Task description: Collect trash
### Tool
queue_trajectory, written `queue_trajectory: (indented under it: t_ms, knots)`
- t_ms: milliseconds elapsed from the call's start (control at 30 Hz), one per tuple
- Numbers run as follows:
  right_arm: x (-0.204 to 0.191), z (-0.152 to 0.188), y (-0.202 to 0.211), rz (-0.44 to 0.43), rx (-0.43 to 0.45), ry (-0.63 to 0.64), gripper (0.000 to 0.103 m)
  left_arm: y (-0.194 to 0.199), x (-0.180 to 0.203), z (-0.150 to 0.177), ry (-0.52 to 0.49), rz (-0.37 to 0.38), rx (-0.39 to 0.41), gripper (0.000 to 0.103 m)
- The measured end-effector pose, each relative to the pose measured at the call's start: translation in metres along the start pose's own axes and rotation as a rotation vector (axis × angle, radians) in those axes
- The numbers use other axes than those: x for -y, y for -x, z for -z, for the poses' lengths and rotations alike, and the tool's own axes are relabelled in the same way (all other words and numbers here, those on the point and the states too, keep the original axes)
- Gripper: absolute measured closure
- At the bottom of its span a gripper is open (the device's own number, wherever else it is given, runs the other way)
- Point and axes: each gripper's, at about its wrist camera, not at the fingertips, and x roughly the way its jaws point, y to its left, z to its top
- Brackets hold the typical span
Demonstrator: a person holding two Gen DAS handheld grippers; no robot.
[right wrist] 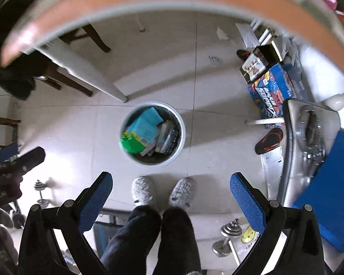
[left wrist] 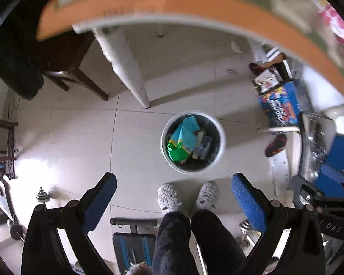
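Observation:
A white round trash bin [left wrist: 220, 153] stands on the tiled floor below me, lined with a dark bag. It holds a teal packet [left wrist: 187, 133], a green wrapper [left wrist: 177, 153] and grey wrappers. The bin also shows in the right wrist view [right wrist: 181, 135]. My left gripper [left wrist: 173, 183] is open and empty, high above the floor on the near side of the bin. My right gripper [right wrist: 170, 183] is open and empty at the same height. The left gripper's fingers [right wrist: 32, 157] show at the left edge of the right wrist view.
An orange-edged table [left wrist: 162, 2] arcs across the top, its white leg [left wrist: 128, 68] beside the bin. My grey slippers [left wrist: 169, 197] stand near the bin. A dark chair [left wrist: 64, 68] is at left, boxes [left wrist: 279, 100] and a sandal [left wrist: 276, 145] at right, dumbbells [right wrist: 227, 236] behind.

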Motion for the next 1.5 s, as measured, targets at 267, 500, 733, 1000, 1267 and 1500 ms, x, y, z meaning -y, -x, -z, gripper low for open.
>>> queue_trajectory:
  t_ms: [267, 500, 733, 1000, 1267, 1500]
  knots:
    - [0.002, 0.025, 0.15, -0.09, 0.051, 0.001, 0.0, 0.118, 0.016, 0.012, -0.018, 0.066, 0.048, 0.0]
    - [0.003, 0.045, 0.259, -0.178, 0.088, 0.018, 0.0, 0.219, 0.019, 0.023, 0.0, 0.182, 0.118, 0.0]
    - [0.002, 0.059, 0.335, -0.274, 0.13, 0.023, 0.0, 0.28, 0.018, 0.028, 0.012, 0.28, 0.169, 0.0]
    - [0.002, 0.07, 0.388, -0.32, 0.161, 0.066, 0.0, 0.325, 0.025, 0.036, -0.01, 0.356, 0.223, 0.0]
    - [0.001, 0.074, 0.413, -0.341, 0.187, 0.087, 0.0, 0.343, 0.026, 0.049, -0.012, 0.387, 0.226, 0.0]
    - [-0.001, 0.075, 0.426, -0.347, 0.201, 0.101, 0.0, 0.351, 0.025, 0.057, -0.022, 0.393, 0.234, 0.0]
